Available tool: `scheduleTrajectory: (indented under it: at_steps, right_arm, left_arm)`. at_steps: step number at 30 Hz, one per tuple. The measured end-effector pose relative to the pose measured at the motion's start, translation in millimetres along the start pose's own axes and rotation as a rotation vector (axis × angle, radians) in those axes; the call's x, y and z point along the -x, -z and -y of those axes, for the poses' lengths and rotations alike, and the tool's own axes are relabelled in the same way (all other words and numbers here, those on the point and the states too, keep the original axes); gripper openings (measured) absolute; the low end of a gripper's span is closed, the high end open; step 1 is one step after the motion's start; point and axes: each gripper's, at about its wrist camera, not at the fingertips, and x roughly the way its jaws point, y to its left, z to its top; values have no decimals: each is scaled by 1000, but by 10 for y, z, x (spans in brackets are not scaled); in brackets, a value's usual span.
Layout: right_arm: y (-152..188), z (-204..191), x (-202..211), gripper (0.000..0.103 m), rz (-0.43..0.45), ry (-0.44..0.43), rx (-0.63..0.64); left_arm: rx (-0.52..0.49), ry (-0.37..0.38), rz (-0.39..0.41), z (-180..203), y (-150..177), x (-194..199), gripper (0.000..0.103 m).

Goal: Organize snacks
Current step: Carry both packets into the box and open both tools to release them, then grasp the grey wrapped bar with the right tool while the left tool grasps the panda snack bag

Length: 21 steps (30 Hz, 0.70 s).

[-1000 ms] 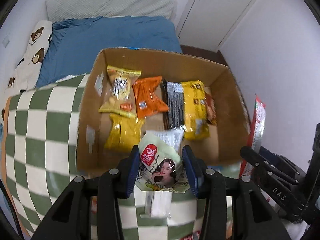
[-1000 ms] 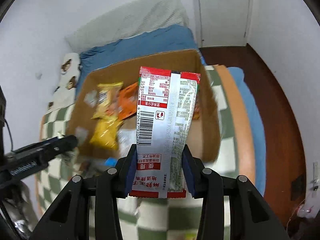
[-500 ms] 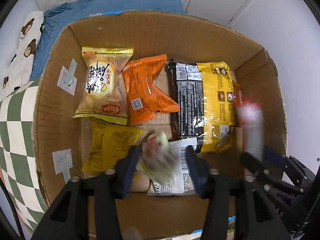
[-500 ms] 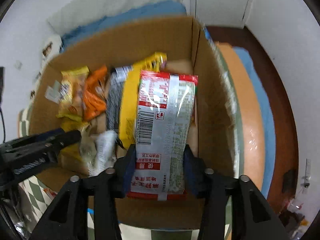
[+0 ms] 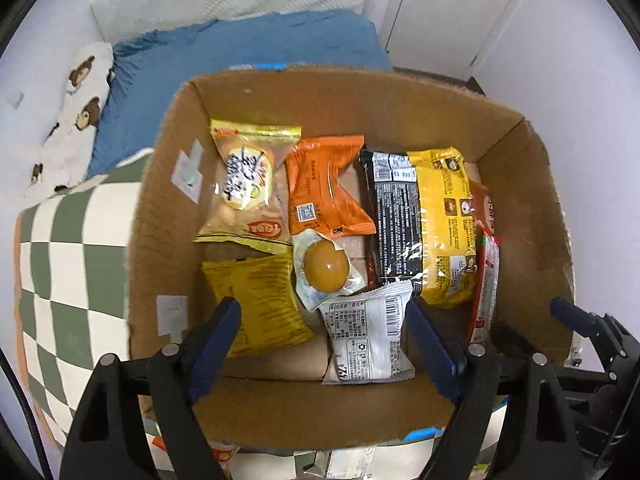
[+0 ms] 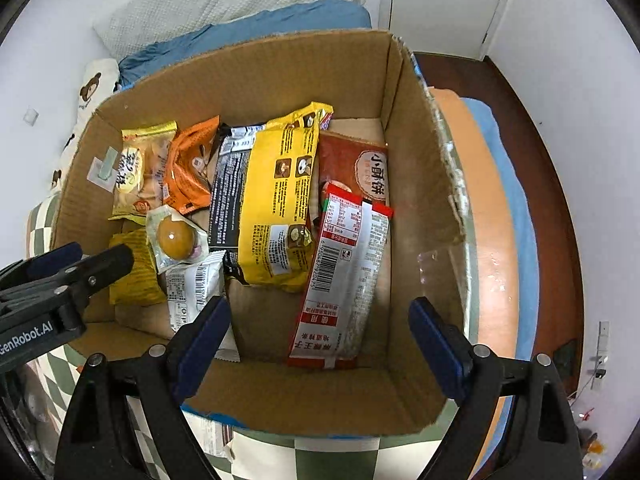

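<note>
Left gripper: jaws apart, empty, above egg packet.
Right gripper: jaws apart, empty, above red-silver packet.
Risk: lowering either could snag the cardboard box near wall, or crush packets.

Even indoor light; glare on the yellow packet beyond my fingers; fisheye edges bend, corners black.

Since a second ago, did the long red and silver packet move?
Yes. The red and silver packet left the right tool and now lies in the cardboard box, by its right wall.
</note>
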Motion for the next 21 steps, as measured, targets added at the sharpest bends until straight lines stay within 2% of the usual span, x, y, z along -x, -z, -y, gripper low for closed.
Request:
scheduleTrajectory:
  at_steps: [11, 21]
  right_arm:
    - [289, -110, 706, 93, 178, 31, 19]
    - [607, -209, 1320, 93, 298, 9, 25]
  left_arm:
    - [-34, -49, 214, 65, 372, 693, 84]
    - [-44, -43, 341, 116, 699, 1255, 84]
